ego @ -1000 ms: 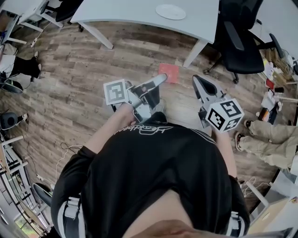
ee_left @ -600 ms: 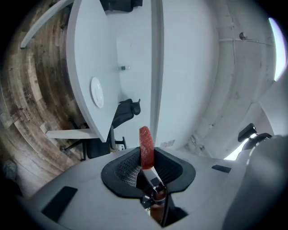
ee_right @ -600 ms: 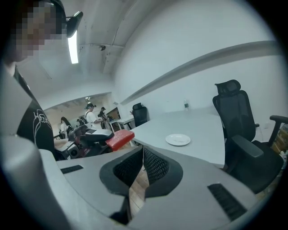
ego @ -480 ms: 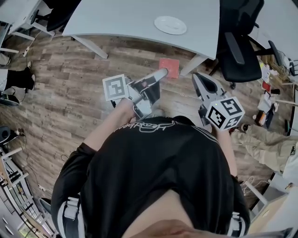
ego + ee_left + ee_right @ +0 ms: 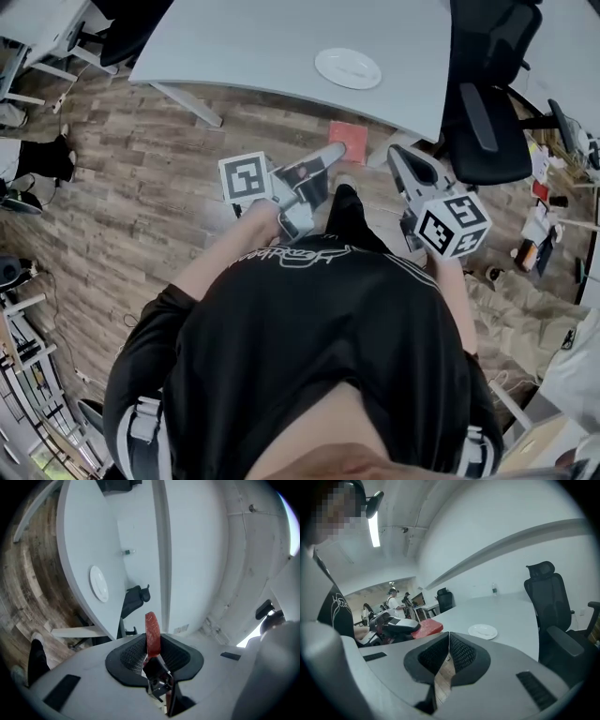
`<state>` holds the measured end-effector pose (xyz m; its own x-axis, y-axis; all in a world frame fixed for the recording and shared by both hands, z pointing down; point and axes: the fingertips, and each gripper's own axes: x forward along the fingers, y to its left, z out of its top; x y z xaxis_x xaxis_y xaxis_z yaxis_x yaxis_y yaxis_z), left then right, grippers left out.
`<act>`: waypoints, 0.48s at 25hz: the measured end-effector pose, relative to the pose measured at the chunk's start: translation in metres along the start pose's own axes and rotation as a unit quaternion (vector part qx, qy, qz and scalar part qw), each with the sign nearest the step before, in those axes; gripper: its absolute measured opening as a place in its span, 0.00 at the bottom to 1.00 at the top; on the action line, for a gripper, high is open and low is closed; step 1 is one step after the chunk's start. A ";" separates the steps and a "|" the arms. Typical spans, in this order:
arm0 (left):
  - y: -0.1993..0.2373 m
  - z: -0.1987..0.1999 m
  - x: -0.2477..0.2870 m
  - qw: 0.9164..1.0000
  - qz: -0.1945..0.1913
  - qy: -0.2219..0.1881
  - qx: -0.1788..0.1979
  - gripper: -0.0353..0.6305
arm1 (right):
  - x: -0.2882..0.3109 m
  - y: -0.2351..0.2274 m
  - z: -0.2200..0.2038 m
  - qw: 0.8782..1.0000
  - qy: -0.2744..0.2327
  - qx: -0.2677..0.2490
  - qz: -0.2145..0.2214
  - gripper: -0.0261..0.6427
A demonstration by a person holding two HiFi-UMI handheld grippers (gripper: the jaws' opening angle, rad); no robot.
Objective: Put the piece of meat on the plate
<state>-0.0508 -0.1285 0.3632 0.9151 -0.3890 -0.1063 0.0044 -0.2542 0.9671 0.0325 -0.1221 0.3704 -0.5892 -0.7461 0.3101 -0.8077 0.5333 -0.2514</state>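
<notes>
Your left gripper (image 5: pixel 152 642) pinches the piece of meat (image 5: pixel 152 626) by its lower end, and the red slab stands edge-on between the jaws. From your head camera, the meat hangs over the wooden floor (image 5: pixel 141 178), just short of the table (image 5: pixel 253 47) edge. The plate (image 5: pixel 348 67) sits on that table, well apart from the meat. Your right gripper (image 5: pixel 449 639) seems pressed together at the tips, with nothing in it.

The left gripper (image 5: pixel 328 155) and the right gripper (image 5: pixel 401 161) are held out ahead of the torso, side by side and apart. The left is rolled onto its side and clamped on a red piece of meat (image 5: pixel 152 629). The right is tilted slightly downward, with its jaws closed together on nothing.
</notes>
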 end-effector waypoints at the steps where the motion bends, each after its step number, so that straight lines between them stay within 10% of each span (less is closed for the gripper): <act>1: 0.003 0.005 0.005 1.000 0.007 0.001 0.012 0.19 | 0.005 -0.006 0.002 1.000 0.002 0.001 0.003 0.05; 12: 0.055 0.061 0.056 0.995 0.090 -0.005 0.053 0.19 | 0.060 -0.079 0.017 0.999 0.030 0.014 0.032 0.05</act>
<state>-0.0240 -0.2180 0.3964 0.8934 -0.4447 0.0635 -0.2021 -0.2715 0.9410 0.0616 -0.2160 0.3931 -0.6402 -0.6854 0.3468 -0.7681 0.5668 -0.2977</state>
